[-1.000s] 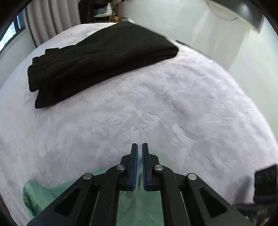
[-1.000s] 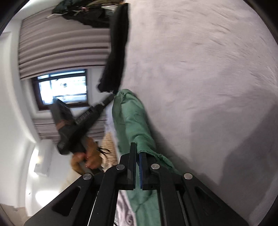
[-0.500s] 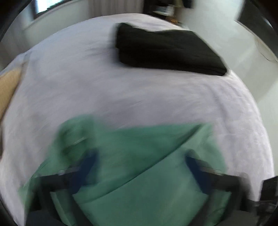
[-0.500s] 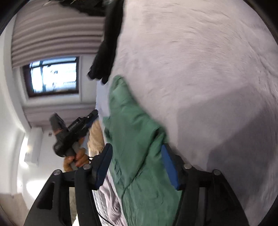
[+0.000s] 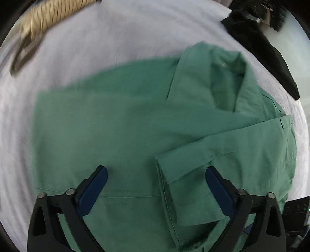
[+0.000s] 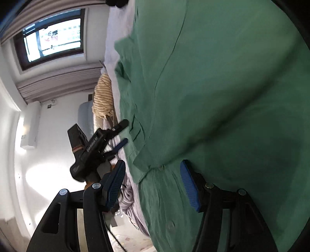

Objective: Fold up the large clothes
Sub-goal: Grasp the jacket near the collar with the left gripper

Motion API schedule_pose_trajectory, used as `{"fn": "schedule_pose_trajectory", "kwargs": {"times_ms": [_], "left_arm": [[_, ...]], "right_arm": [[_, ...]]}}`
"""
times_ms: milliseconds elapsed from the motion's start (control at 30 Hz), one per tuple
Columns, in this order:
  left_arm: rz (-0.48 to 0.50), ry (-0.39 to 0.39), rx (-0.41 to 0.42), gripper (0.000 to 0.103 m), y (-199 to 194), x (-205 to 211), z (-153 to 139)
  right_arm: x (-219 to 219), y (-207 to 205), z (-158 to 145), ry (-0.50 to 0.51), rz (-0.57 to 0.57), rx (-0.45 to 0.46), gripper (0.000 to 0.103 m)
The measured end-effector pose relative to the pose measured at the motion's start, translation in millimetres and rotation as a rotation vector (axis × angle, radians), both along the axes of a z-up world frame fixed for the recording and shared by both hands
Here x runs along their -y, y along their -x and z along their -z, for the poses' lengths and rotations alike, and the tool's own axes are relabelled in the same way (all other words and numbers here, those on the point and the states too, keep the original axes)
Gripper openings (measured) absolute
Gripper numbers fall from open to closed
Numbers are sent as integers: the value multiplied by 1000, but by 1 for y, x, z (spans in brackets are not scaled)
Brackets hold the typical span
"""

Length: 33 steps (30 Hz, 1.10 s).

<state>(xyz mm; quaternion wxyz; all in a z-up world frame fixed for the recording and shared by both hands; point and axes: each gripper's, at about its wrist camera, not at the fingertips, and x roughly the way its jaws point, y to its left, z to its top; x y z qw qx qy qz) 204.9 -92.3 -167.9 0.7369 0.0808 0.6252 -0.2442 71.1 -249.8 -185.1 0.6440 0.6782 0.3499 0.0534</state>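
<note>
Green cotton fills both views: a shirt (image 5: 135, 120) lies spread on a pale bed (image 5: 81, 44), collar toward the far right, one sleeve (image 5: 222, 155) folded across its front with the cuff toward me.

My left gripper (image 5: 156, 186) points down over the hem. Its jaws stand wide; they have just been closing a little from their widest, and cloth lies under the gap but neither pad presses on it. My right gripper (image 6: 153, 182) sits low beside the shirt's edge near the button strip, jaws about half open, with a fold of cloth in the gap; I see no pad pinching it. Both are empty.

I judge the shirt light, limp and thin. It will drape and slide off a loose grip and will not hold a crease by itself. Hems, the cuff, shoulder seams and the collar are thicker and give firmer purchase than the open front.

The left view shows the whole layout from above: collar, folded sleeve, hem, a dark garment (image 5: 267, 58) at the far right and a striped tan cloth (image 5: 42, 17) at the top left. The right view shows none of that outline. It does show buttons (image 6: 171, 225), a window (image 6: 52, 38), the striped cloth (image 6: 103, 97) at the bed's edge, and my left gripper (image 6: 121, 133) from the side, hovering open over the shirt's border.
</note>
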Motion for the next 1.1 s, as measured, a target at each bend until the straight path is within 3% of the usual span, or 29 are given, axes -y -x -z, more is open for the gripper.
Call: {"fn": "schedule_pose_trajectory", "kwargs": {"times_ms": [33, 67, 100, 233, 300, 367, 433, 500, 600, 667, 733, 800, 867, 967, 1000, 1033, 1067, 1100], "left_arm": [[1, 17, -12, 59, -2, 0, 6], [13, 49, -15, 17, -3, 2, 7], [28, 83, -17, 15, -4, 6, 4], [113, 108, 119, 11, -8, 15, -18], [133, 98, 145, 11, -13, 16, -15], [145, 50, 168, 12, -19, 16, 1], [143, 22, 146, 12, -18, 21, 12], [143, 17, 169, 12, -11, 18, 16], [160, 6, 207, 12, -5, 20, 17], [157, 7, 207, 12, -4, 20, 20], [144, 14, 199, 12, -3, 18, 17], [134, 13, 199, 12, -4, 18, 10], [133, 8, 202, 12, -2, 17, 9], [129, 4, 203, 12, -3, 17, 11], [127, 3, 203, 12, -5, 22, 2], [125, 1, 206, 12, -3, 22, 3], [125, -1, 210, 12, -4, 23, -1], [128, -7, 218, 12, -2, 23, 1]], "right_arm": [[0, -6, 1, 1, 11, -1, 55], [0, -10, 3, -9, 29, -1, 41], [-2, -13, 4, -29, 35, 8, 2], [5, -17, -16, -44, 83, 95, 4], [1, -29, -22, -31, 71, 96, 4], [-8, -46, -15, 5, -2, 48, 4], [-16, -51, -8, 109, -112, -98, 9], [-21, -47, -7, 60, -191, -101, 9], [-1, -26, -52, 145, -228, -18, 9], [29, -12, -88, 288, -185, 16, 19], [71, 0, -112, 447, -92, -11, 65], [116, 4, -119, 585, -3, -105, 67], [147, -1, -111, 638, 43, -210, 67], [186, -7, -81, 618, 71, -337, 67], [194, -12, -67, 561, 51, -343, 61], [196, -16, -57, 488, 18, -303, 24], [191, -23, -54, 438, -28, -257, 3], [184, -25, -61, 499, -53, -260, 5]]}}
